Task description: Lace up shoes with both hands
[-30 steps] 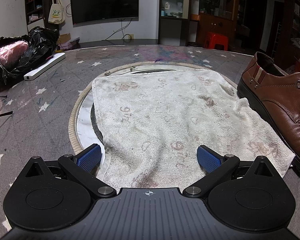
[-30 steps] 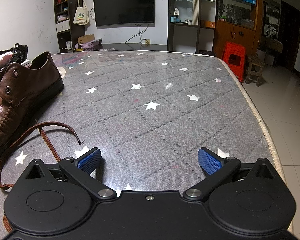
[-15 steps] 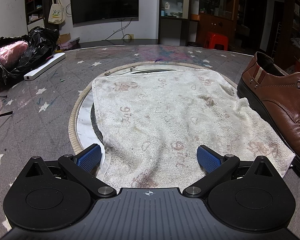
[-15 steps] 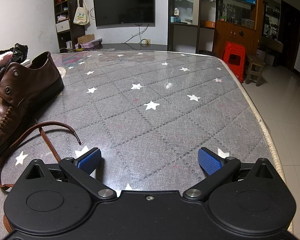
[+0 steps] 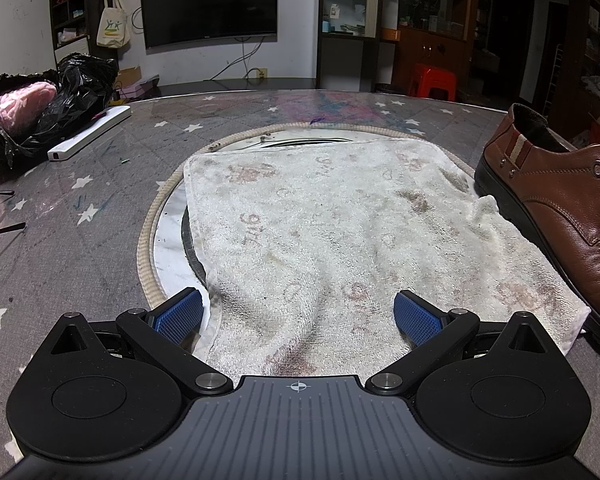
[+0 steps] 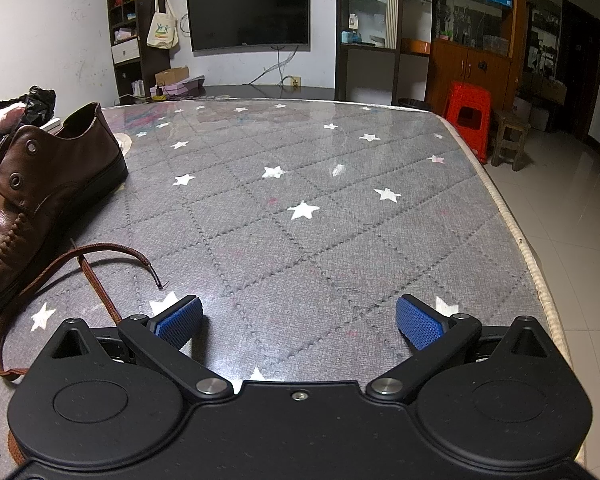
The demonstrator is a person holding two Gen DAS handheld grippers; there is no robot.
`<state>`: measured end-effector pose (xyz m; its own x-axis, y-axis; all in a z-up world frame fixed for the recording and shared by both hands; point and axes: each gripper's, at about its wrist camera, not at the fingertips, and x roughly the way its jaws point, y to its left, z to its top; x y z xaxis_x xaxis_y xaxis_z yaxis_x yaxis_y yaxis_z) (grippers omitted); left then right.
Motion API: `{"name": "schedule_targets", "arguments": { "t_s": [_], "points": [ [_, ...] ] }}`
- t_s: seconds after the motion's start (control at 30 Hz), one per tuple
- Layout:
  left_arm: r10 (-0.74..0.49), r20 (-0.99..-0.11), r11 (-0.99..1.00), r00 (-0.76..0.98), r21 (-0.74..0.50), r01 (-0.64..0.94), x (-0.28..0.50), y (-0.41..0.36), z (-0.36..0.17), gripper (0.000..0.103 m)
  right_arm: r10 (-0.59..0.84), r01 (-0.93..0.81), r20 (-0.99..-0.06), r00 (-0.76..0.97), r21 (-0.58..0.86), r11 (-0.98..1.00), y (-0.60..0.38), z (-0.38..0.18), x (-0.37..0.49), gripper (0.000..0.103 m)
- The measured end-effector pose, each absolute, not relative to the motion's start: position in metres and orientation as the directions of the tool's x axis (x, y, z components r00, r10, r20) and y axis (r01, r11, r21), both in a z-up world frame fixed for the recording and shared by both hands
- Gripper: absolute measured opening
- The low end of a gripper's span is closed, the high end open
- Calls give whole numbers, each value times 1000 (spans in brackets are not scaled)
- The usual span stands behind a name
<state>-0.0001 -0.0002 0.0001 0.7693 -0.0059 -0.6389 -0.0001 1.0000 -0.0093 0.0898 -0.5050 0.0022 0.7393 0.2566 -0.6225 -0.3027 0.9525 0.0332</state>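
Observation:
A brown leather shoe (image 5: 560, 208) with empty metal eyelets stands at the right edge of the left wrist view; it also shows at the left of the right wrist view (image 6: 32, 196). A loose brown shoelace (image 6: 88, 268) lies curled on the table in front of the shoe, left of my right gripper. My left gripper (image 5: 298, 314) is open and empty, low over a stained white towel (image 5: 340, 232). My right gripper (image 6: 300, 318) is open and empty over the grey star-patterned table (image 6: 300, 200).
The towel covers a round inset with a rope rim (image 5: 148, 248). A black bag with pink stuff (image 5: 32, 108) and a white bar (image 5: 88, 132) lie at the far left. The table's right edge (image 6: 520, 240) drops to a tiled floor. A red stool (image 6: 468, 116) stands beyond.

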Motion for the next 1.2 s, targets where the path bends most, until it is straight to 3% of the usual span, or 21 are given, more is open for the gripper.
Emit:
{"name": "schedule_targets", "arguments": {
  "t_s": [0.43,0.57,0.63,1.0,1.2],
  "points": [
    [-6,-639,1000,769,-9,0,0,0,0,103,277,-252,-578,767,126,960,-472,33,61,103],
    [-6,-639,1000,769,-9,0,0,0,0,103,327,-285,-580,746,166,944,-445,39,58,93],
    [-6,-639,1000,769,-9,0,0,0,0,103,356,-307,-585,729,186,934,-432,41,57,81],
    [-6,-639,1000,769,-10,0,0,0,0,103,413,-194,-601,684,396,897,-413,41,76,60],
    [-6,-639,1000,769,-10,0,0,0,0,103,341,-104,-629,698,383,918,-399,29,79,48]
  ]
}}
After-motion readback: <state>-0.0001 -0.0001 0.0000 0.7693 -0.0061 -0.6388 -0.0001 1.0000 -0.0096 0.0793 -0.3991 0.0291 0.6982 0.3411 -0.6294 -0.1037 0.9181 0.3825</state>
